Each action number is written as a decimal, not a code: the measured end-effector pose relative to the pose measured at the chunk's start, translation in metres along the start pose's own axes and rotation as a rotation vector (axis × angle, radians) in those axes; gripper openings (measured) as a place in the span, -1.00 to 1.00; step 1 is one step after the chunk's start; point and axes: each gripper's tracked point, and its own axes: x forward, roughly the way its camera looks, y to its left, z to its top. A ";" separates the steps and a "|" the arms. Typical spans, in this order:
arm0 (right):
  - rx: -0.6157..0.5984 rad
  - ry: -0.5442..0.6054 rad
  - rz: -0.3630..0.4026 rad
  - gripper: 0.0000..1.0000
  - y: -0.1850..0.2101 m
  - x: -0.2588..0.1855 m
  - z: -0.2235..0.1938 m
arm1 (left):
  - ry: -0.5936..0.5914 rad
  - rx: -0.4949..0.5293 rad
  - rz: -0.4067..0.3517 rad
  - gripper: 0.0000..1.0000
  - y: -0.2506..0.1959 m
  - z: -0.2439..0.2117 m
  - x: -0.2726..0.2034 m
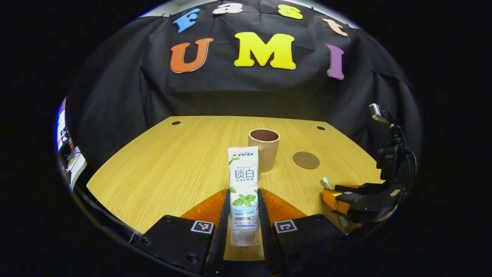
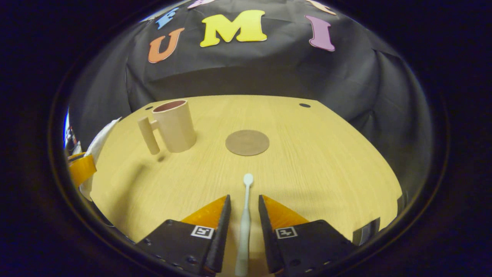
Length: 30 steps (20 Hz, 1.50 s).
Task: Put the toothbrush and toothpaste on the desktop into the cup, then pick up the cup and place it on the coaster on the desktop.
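Left gripper view: my left claw [image 1: 243, 200] is clamped on the toothpaste [image 1: 243, 192], both fingers pressing its sides, the tube standing upright between them above the wooden tabletop [image 1: 161, 161]. Beyond the tube stands the cup [image 1: 264, 148], upright and open-mouthed; the round coaster [image 1: 306, 160] lies flat just to its right, apart from it. At the near right my right claw [image 1: 338, 200] shows, with the toothbrush [image 1: 326, 182] tip beside it. Right gripper view: the toothbrush runs lengthwise between the fingers of my right claw [image 2: 244, 209], its head pointing toward the coaster; I cannot tell whether the fingers touch it. The cup, handle facing left, stands at the far left.
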 end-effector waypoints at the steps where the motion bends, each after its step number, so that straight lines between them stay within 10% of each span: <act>1: 0.031 0.002 0.013 -0.53 -0.001 0.003 0.000 | -0.016 0.006 -0.004 -0.14 0.003 0.008 0.002; 2: 0.050 0.003 0.021 -0.87 -0.002 0.002 0.000 | -0.034 0.013 -0.005 -0.14 0.005 0.017 0.005; 5: 0.060 0.002 0.032 -1.00 -0.007 0.001 0.001 | -0.100 0.026 -0.015 -0.14 0.002 0.041 0.012; 21: -0.002 -0.404 0.054 -1.00 -0.034 -0.112 0.086 | -0.396 0.004 -0.098 -0.15 -0.024 0.165 0.136; 30: 0.048 -0.406 0.075 -1.00 -0.047 -0.116 0.085 | -0.380 -0.009 -0.098 -0.12 -0.031 0.162 0.151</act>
